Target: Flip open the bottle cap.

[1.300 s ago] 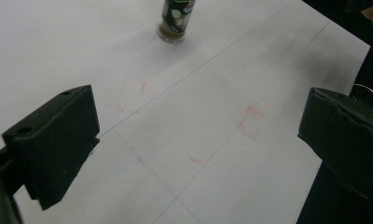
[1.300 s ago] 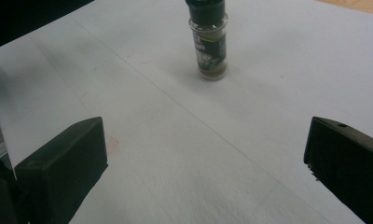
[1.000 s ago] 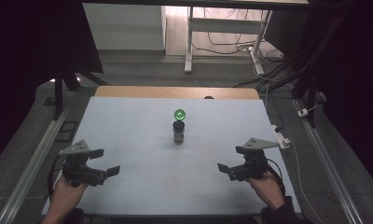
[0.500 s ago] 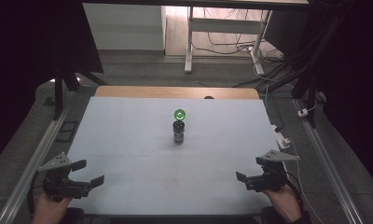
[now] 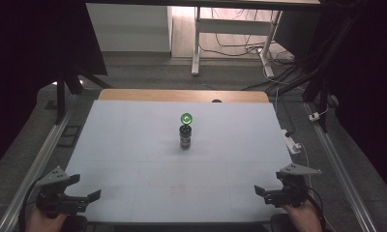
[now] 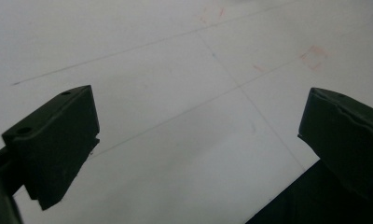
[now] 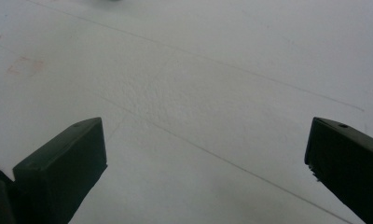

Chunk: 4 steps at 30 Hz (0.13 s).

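Left gripper (image 5: 87, 198), black and two-jawed, poised at the near left corner of the pale grey-white table (image 5: 133, 145), jaws spread wide with nothing between them; right gripper (image 5: 261, 192), its twin, at the near right corner, likewise spread and empty. Both well apart from the one thing on the table: a small dark cylindrical bottle (image 5: 185, 137), standing upright near the middle of the surface, slightly toward the far edge, with a round green lid (image 5: 186, 118) showing just above its neck; whether seated on the bottle or lying just behind it, impossible to tell from the high view. Seen along the jaws in both gripper views, only bare tabletop (image 6: 175, 84) scored with faint lines and reddish marks (image 7: 24, 65). Risks from here, as a judgement: a long reach toward a narrow, tall, seemingly light object, easily toppled by a jaw arriving off-centre or brushing its side before closing; a grip taken too high likely to tip it or knock the lid away; a smooth round body prone to twisting or slipping out of flat jaws if pinched off its axis; two grippers converging on one small target liable to collide. Bottle itself dark and glossy-looking, label or detail too small to read.
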{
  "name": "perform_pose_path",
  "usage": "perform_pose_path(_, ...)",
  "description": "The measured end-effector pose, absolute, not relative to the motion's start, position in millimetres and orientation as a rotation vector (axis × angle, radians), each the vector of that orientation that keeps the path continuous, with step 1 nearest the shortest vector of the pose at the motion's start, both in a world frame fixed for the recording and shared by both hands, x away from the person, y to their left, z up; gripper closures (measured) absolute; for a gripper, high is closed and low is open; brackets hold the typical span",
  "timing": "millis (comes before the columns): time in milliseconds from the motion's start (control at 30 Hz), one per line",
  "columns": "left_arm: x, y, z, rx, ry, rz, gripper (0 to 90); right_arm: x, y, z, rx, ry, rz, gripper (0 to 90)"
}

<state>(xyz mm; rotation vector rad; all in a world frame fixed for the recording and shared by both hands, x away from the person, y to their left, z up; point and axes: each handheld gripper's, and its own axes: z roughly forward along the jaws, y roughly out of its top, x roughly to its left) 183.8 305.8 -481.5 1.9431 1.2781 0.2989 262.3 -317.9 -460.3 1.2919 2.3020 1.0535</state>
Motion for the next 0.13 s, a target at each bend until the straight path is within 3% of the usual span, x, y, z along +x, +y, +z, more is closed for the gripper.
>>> perform_pose_path(133,185.1,305.7,-481.8,1.943,1.284,0.294,0.0,262.9,-319.7,-461.0,1.31,2.306,1.05,0.0)
